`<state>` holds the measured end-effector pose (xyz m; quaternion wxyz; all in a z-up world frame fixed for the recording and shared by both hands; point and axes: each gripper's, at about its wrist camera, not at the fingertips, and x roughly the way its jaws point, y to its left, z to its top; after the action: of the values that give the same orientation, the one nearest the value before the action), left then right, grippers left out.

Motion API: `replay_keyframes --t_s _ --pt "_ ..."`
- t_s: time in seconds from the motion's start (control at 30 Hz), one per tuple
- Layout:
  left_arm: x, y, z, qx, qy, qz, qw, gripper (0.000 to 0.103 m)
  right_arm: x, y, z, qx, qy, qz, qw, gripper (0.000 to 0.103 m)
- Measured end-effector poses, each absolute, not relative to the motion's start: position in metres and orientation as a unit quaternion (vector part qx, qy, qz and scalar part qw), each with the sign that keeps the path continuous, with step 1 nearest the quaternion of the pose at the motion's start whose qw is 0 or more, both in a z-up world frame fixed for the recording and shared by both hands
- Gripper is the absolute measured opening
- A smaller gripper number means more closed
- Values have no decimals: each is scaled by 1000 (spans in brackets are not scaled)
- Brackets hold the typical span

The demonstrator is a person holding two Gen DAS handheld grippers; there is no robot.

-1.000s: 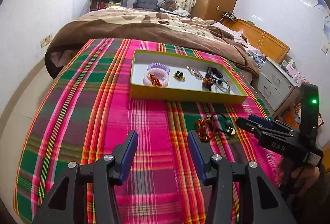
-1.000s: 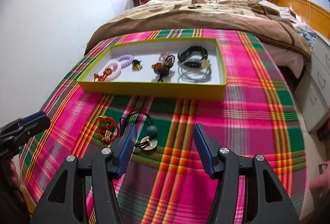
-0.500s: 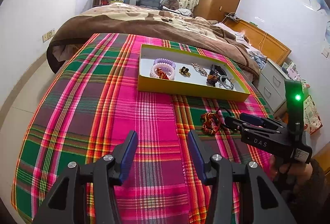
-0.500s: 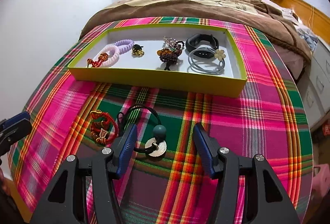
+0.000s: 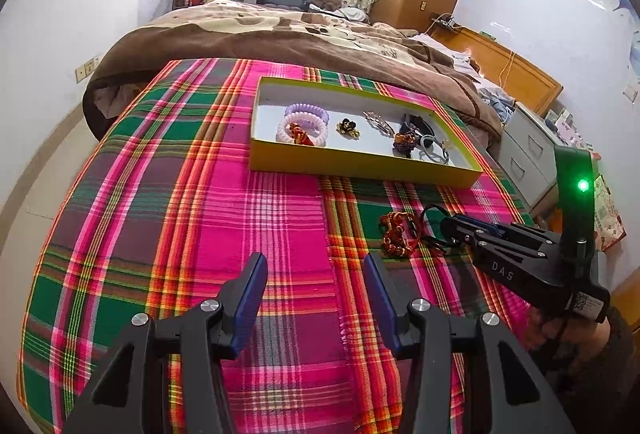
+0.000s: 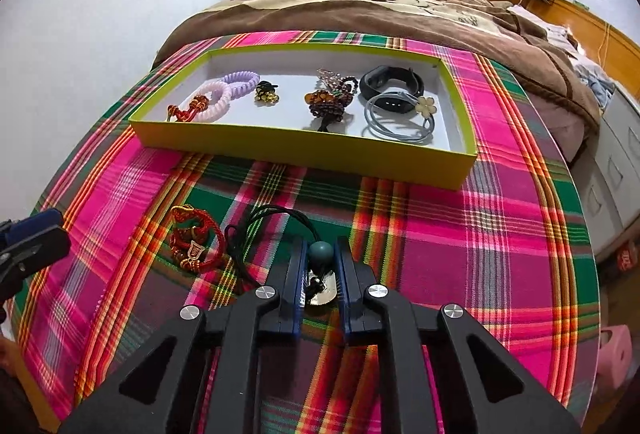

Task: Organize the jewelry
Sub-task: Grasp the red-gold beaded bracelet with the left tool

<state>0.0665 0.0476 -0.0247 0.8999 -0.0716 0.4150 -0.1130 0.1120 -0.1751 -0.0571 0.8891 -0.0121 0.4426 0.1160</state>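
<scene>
While its blue pads (image 6: 297, 276) pinch a black cord necklace (image 6: 320, 254) by its green bead and metal pendant at the lower centre of the frame, the right gripper (image 6: 320, 266) rests low on the plaid cloth (image 6: 480, 234). Just left of it lies a red braided bracelet (image 6: 194, 244). Higher up sits the yellow-green tray (image 6: 304, 150) holding hair ties, beads and watch bands. Spread wide over bare cloth, the left gripper (image 5: 316, 294) holds nothing.
</scene>
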Motion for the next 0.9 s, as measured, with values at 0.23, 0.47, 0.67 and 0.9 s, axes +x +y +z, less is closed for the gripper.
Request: replay_keyframes --t_s 0.23,0.47,0.67,0.9 --pt "72 34 -28 -73 420 -127 896 50 109 -195 -50 12 428 105 898 14" --pt "85 11 -35 -61 432 -147 888 50 102 -215 -40 30 416 98 904 14" --pt "97 -13 -40 -51 437 -156 884 50 95 -230 -33 42 405 93 908 14" --pt "113 -31 -50 -31 450 -149 880 50 91 -241 -31 52 401 93 910 14"
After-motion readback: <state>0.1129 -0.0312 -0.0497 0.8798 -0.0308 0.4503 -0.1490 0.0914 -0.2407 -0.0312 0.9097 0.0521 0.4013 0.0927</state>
